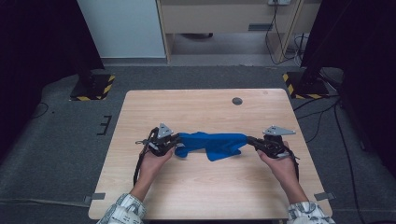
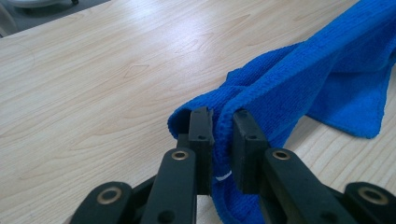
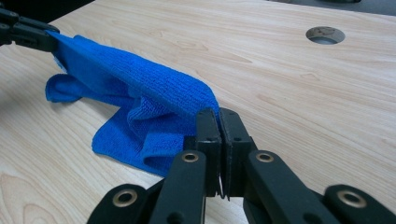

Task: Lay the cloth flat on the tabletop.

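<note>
Stretching between both tools, a blue cloth (image 1: 212, 144) sags onto the table (image 1: 201, 107) (middle folds touching wood); left gripper (image 2: 223, 135) and right gripper (image 3: 218, 133) each clamp one end.

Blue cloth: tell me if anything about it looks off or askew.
Nothing damaged. The cloth is bunched and uneven: stretched between the left gripper and right gripper, both shut on its edge, with loose folds sagging onto the table.
</note>
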`<state>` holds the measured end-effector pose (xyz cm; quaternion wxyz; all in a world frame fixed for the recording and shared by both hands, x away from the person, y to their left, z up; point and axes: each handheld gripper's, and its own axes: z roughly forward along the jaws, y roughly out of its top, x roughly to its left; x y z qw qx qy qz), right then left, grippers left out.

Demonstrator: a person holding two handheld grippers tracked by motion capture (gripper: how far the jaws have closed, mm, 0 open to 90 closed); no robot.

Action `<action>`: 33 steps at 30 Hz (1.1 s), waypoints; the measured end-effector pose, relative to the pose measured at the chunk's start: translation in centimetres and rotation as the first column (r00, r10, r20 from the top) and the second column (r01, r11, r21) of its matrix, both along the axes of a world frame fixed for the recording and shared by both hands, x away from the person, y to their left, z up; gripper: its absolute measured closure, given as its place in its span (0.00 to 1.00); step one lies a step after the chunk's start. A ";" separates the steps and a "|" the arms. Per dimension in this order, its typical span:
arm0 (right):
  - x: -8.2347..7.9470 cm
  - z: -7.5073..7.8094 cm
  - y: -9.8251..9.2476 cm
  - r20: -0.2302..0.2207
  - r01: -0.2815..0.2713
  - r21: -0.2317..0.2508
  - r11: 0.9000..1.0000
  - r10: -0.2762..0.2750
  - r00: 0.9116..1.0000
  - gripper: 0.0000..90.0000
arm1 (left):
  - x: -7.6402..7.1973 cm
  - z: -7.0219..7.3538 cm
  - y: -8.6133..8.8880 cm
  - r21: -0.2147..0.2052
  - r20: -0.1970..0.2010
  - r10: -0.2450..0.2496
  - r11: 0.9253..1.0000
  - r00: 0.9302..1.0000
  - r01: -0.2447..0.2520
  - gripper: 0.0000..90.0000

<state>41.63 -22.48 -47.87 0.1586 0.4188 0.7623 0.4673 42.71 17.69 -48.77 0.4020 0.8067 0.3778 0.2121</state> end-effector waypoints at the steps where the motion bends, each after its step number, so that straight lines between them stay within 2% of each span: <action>1: 0.0 0.0 0.0 0.005 0.003 0.000 1.000 -0.003 1.000 0.98 | 0.0 0.0 0.0 -0.001 0.000 0.001 1.000 1.000 -0.001 0.87; 6: 0.0 0.4 0.0 0.017 0.011 0.005 1.000 -0.011 1.000 0.98 | 0.1 -0.5 -0.1 0.019 0.000 0.002 1.000 1.000 -0.002 0.86; 10: 0.0 0.8 -0.2 0.023 0.014 0.013 1.000 -0.015 1.000 0.98 | 0.1 -0.8 -0.2 0.021 -0.017 -0.011 1.000 1.000 0.012 0.88; 13: -0.2 0.7 -0.2 0.020 0.015 0.018 1.000 -0.015 1.000 0.98 | 0.1 -0.7 -0.2 -0.011 -0.044 -0.008 1.000 0.999 0.007 0.94; 16: -0.6 0.8 -0.2 0.021 0.011 0.015 1.000 -0.012 1.000 0.98 | -0.1 -0.2 -0.1 -0.025 -0.027 -0.011 1.000 1.000 0.010 0.95; 17: -0.6 0.9 -0.2 0.022 0.013 0.021 1.000 -0.013 1.000 0.98 | -0.3 0.1 -0.1 -0.045 -0.022 -0.007 0.999 1.000 0.006 0.95; 24: -1.7 2.0 -0.3 0.051 -0.011 0.014 1.000 0.010 0.999 0.97 | -0.9 1.9 -0.2 -0.092 0.004 -0.007 0.996 1.000 0.008 0.95; 28: -2.5 2.7 -0.6 0.058 -0.015 0.011 1.000 0.015 0.998 0.97 | -1.1 2.7 -0.3 -0.097 0.024 -0.011 0.995 1.000 0.013 0.95; 33: -3.4 3.5 -0.6 0.066 -0.017 0.003 1.000 0.017 0.998 0.97 | -0.5 2.9 -0.5 -0.093 0.026 -0.002 0.996 1.000 0.004 0.95</action>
